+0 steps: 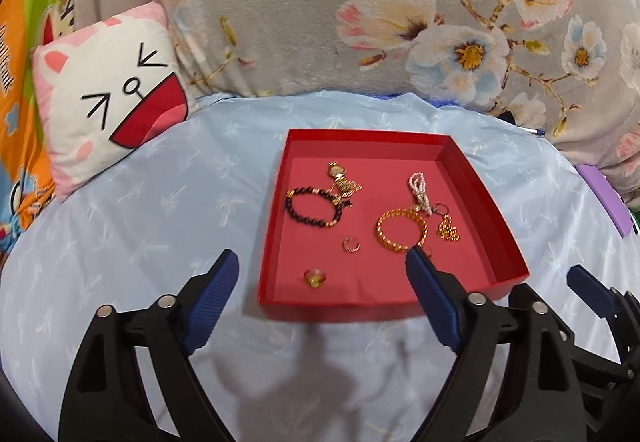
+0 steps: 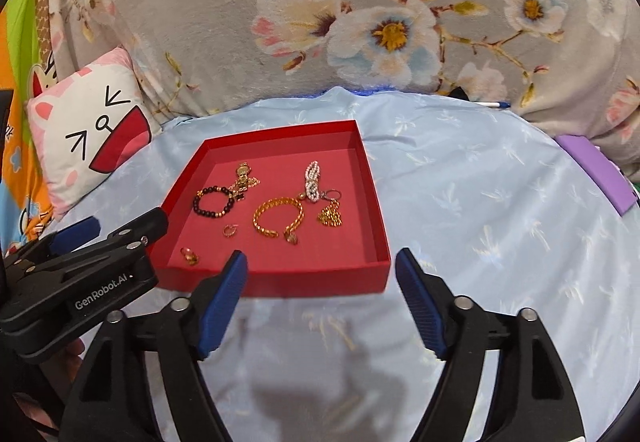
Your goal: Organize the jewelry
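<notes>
Jewelry gathered inside a shallow red tray (image 2: 280,278) on a pale blue bedspread (image 2: 480,210). Toward the tray's far left corner, a dark beaded bracelet (image 2: 213,202) touching a gold charm piece (image 2: 243,178). At centre, a twisted gold bangle (image 2: 279,217); just beyond it toward the far right corner, a pearl loop (image 2: 312,180) and a small gold chain cluster (image 2: 330,216). Near the front edge, two loose rings: a thin band (image 2: 230,229) and, close to the front left corner, a stone-set ring (image 2: 189,255). Possibly a third small ring at the bangle's open end, too blurred to confirm.

Poised just short of the tray's front edge, left gripper (image 1: 322,272) and right gripper (image 2: 320,266), both spread wide and empty, neither touching anything. Off the bedspread's left edge, a cartoon cat pillow (image 2: 92,130); along its right edge, a purple case (image 2: 596,170); behind, a floral blanket (image 2: 360,22).

Seemingly at the outset of sorting, nothing yet lifted. Next move likely calling for a narrow, careful pinch on one of the small rings nearest the front, with jaws brought low against the tray floor.
</notes>
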Available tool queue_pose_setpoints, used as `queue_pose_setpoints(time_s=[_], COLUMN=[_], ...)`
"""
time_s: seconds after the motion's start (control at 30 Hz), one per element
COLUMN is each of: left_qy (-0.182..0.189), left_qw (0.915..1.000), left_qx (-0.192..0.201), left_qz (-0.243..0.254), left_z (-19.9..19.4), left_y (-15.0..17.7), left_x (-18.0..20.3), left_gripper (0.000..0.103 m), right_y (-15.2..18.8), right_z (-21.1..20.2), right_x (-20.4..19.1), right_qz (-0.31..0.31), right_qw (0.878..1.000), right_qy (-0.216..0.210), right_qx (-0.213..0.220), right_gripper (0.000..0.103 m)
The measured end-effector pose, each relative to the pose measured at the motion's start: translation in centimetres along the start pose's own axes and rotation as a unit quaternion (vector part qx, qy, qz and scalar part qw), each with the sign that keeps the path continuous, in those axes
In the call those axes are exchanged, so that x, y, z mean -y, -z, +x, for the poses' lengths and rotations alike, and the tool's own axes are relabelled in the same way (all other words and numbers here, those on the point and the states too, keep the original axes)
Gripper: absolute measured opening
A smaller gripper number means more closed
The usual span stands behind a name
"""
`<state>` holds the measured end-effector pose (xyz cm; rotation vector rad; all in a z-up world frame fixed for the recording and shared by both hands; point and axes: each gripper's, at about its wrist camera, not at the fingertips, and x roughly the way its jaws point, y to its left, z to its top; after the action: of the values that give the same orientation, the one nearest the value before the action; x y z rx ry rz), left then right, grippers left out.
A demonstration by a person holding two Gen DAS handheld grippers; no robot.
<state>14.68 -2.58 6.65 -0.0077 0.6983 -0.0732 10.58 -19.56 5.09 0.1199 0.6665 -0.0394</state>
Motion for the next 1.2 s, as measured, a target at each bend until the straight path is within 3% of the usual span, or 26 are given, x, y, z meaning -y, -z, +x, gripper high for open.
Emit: queue_pose_setpoints(time_s=[0.1,0.53,1.2], left_qy=[-0.002,-0.030,-0.053], left_qw=[1.0000,0.9995,0.9980], left_qx=[0.000,-0.001,0.016], left_qz=[-0.008,-0.005,0.029], left_z=[-0.9,-2.3,-1.7], left_y=[1.2,6.0,9.1], left_x=[-0.6,-1.8,-0.5], left_gripper=[0.091,0.096,0.096], right_y=[1.1,6.0,8.2], right_z=[-0.9,-2.4,-1.9], right_x=[0.4,1.1,1.2], right_qz=[0.012,0.024,0.021], right_qw=[1.000,1.000,0.999], right_qy=[0.000,0.020,0.030], right_qx=[0.001,-0.003,0.011], right_gripper=[0.085,0.086,0.086])
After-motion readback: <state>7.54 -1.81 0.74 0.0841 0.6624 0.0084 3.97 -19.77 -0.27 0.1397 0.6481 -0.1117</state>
